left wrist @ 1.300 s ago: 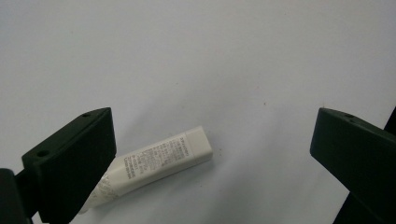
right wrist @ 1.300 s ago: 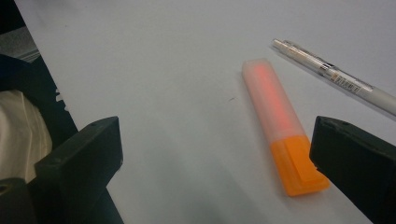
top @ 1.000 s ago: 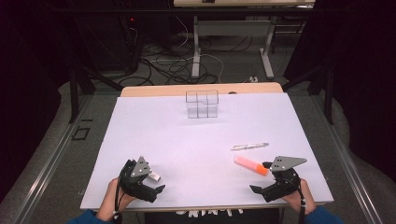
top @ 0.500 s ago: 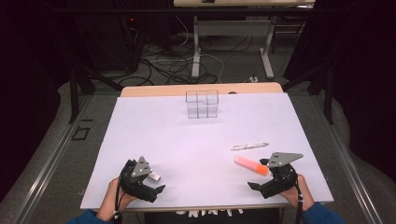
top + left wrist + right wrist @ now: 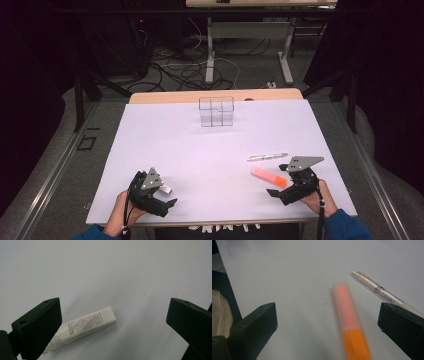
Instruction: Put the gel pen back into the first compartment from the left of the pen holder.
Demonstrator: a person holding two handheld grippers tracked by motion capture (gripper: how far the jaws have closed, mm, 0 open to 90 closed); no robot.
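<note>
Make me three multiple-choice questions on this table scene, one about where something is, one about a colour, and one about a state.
1. Where does the clear divided box stand?
A. at the far middle of the table
B. beside the left gripper
C. on the floor

2. What colour is the highlighter?
A. green
B. orange
C. blue

3. How do the left gripper jaws stand?
A. shut on the white tube
B. shut on nothing
C. open, with the white tube lying between them

Answers: 1 A, the high view shows it near the table's far edge. 2 B, its body and cap are orange. 3 C, the jaws stand wide apart with the tube lying on the table.
</note>
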